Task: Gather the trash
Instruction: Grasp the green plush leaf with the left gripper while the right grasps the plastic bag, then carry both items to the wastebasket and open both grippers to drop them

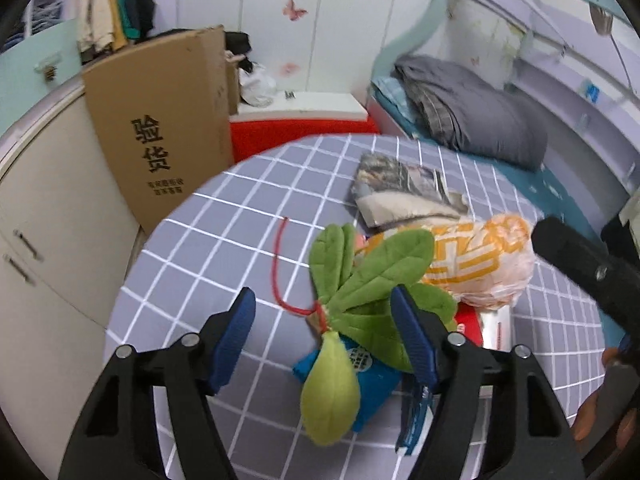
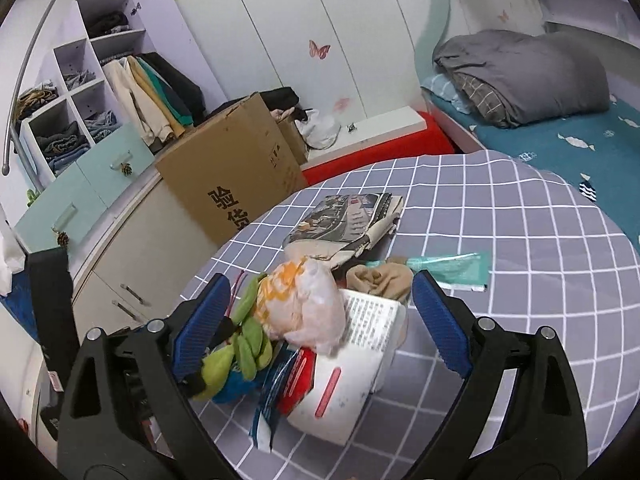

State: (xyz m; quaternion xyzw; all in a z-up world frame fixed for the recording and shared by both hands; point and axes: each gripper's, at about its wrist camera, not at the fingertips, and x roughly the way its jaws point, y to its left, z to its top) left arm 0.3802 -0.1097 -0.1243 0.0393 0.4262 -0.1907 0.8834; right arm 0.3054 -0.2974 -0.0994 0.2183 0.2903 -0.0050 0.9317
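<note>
both grippers gape wide, holding nothing; left gripper point(image 1: 322, 332) straddles the plush leaf toy point(image 1: 360, 280), right gripper point(image 2: 322, 308) hangs over the orange bag point(image 2: 304, 300) atop the heap on the table point(image 2: 520, 240). i'd pinch the bag's crumpled top, lift gently

grey white-checked tablecloth point(image 1: 224, 248), green plush point(image 1: 360, 280)
</note>
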